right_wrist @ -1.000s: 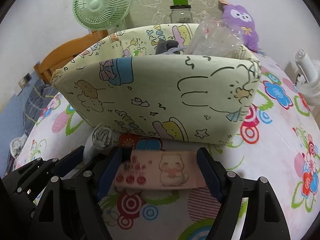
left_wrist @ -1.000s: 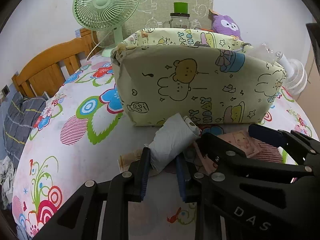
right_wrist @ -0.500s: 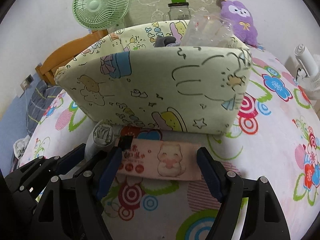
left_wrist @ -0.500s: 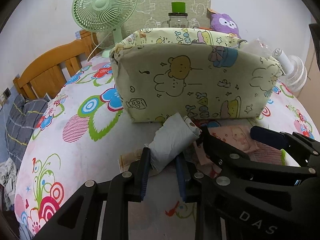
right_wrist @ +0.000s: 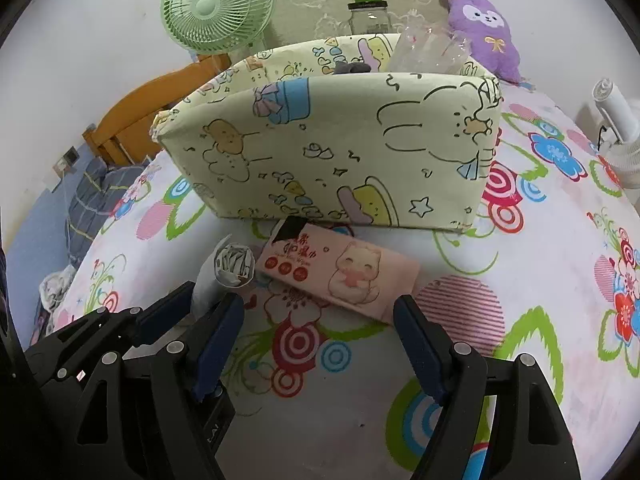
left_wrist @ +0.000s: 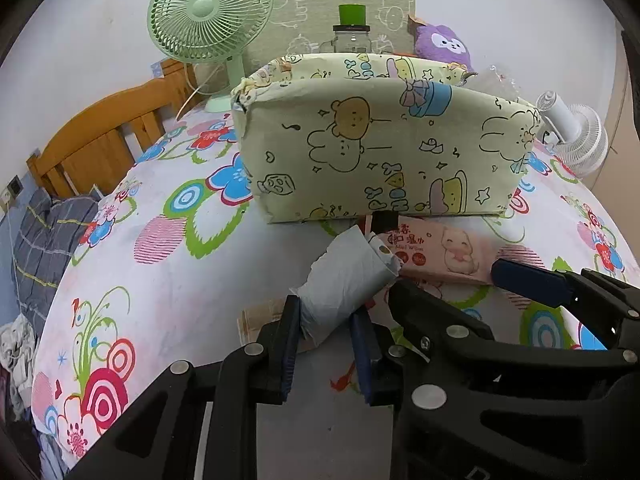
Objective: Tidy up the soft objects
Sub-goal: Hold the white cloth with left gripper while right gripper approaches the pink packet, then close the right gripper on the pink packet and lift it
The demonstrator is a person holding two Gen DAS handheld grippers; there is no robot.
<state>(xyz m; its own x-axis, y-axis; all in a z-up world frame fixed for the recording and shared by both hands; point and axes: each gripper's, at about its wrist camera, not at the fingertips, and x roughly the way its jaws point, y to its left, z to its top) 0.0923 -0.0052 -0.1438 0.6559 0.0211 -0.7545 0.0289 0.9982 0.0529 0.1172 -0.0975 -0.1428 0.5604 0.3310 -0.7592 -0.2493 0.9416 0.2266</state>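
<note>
A: What is seen by the left wrist?
B: A grey roll [left_wrist: 347,280] is clamped by the left gripper [left_wrist: 326,328]; the fabric bin [left_wrist: 384,136] sits at twelve o'clock.

A: And the right wrist?
B: The right gripper [right_wrist: 320,320] is held wide, unclosed; the wipes pack [right_wrist: 340,272] lies at twelve o'clock, before the bin.

The left tool [left_wrist: 326,320] clamps a grey roll [left_wrist: 348,280] above the flowered bed [left_wrist: 180,280]; beside it lies a pink wipes pack [left_wrist: 444,252], touching the fabric bin [left_wrist: 384,140].
</note>
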